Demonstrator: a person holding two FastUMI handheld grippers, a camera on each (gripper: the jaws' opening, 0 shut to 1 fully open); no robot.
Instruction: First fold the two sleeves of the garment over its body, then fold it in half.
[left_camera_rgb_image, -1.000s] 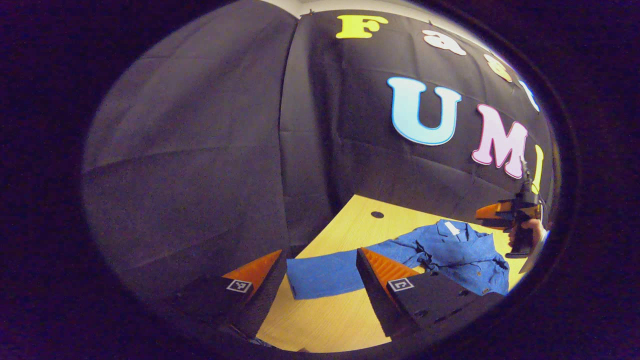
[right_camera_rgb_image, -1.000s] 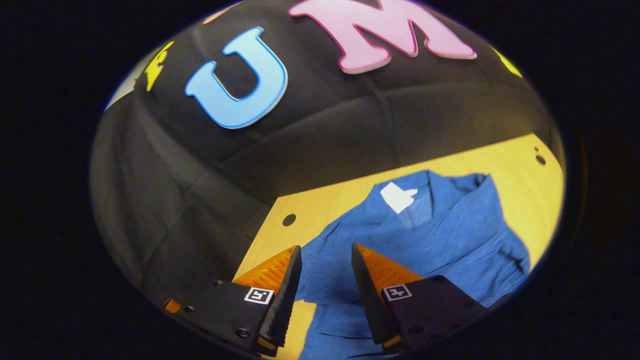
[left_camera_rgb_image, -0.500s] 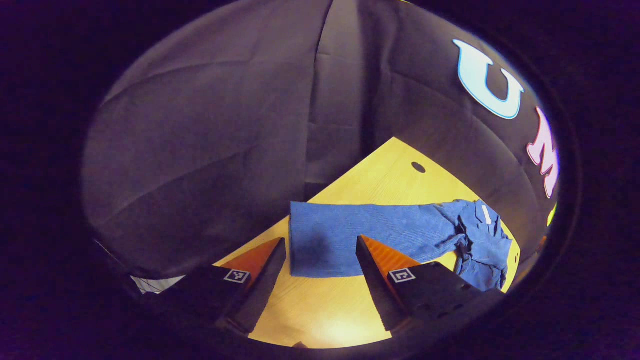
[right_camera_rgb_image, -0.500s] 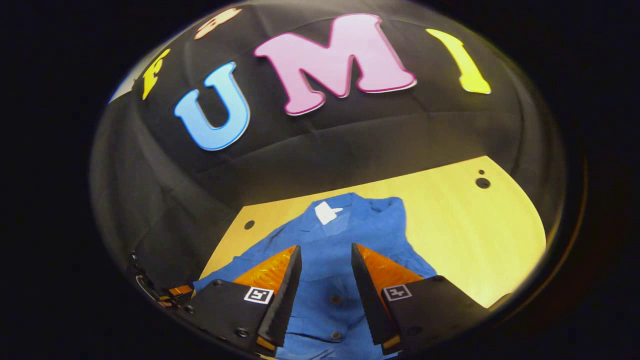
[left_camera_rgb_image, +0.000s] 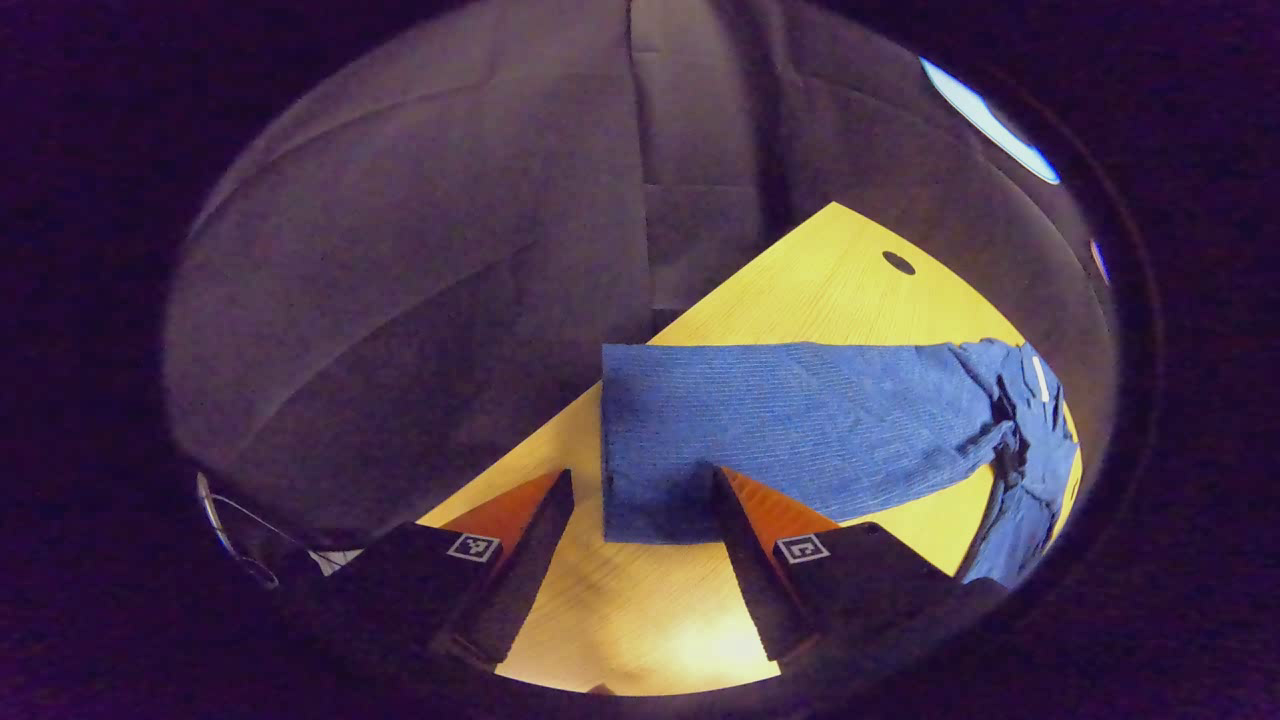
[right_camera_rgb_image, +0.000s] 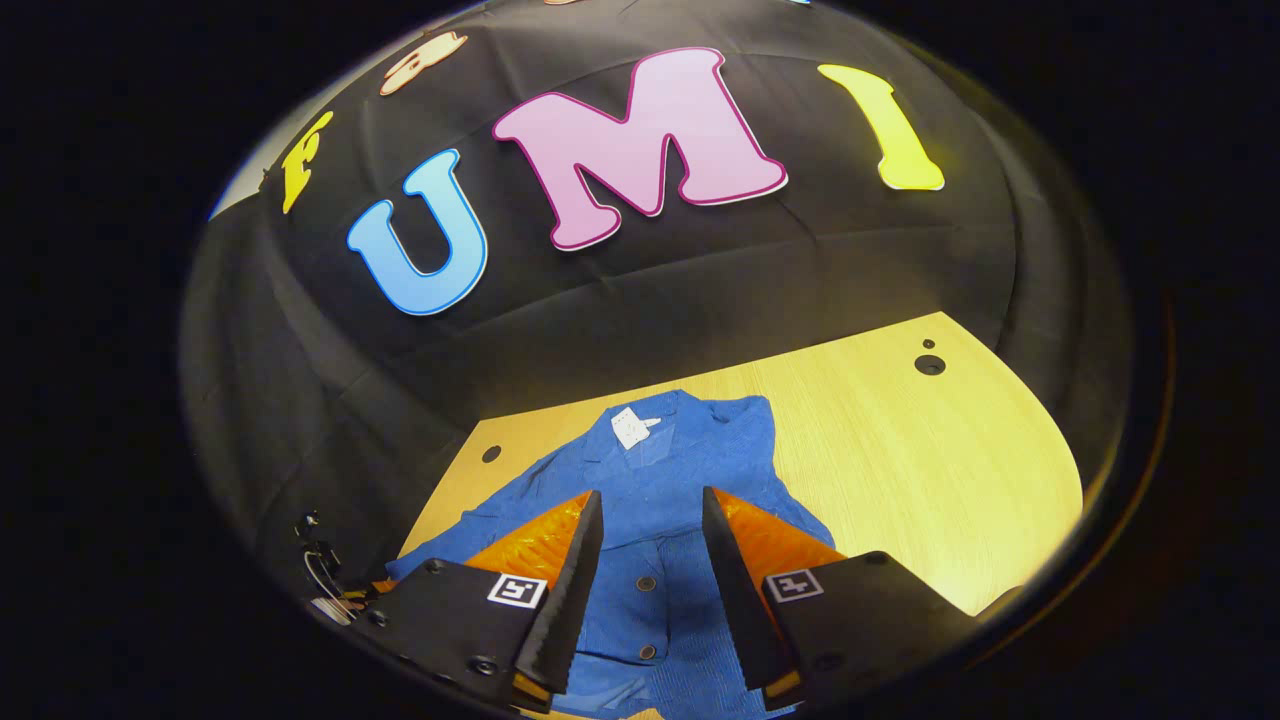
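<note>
While the garment's sleeve (left_camera_rgb_image: 790, 430) lies flat on the desk (left_camera_rgb_image: 800, 290), cuff just ahead between your left tool's (left_camera_rgb_image: 640, 490) spread fingers, long axis running right toward the body (right_camera_rgb_image: 680, 480), your right tool (right_camera_rgb_image: 652, 510) hovers open there.

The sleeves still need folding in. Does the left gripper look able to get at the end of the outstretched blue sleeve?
Probably yes. The left gripper is open, and the cuff end of the outstretched blue sleeve lies flat on the yellow wooden table right ahead of its fingers, with nothing between.
</note>
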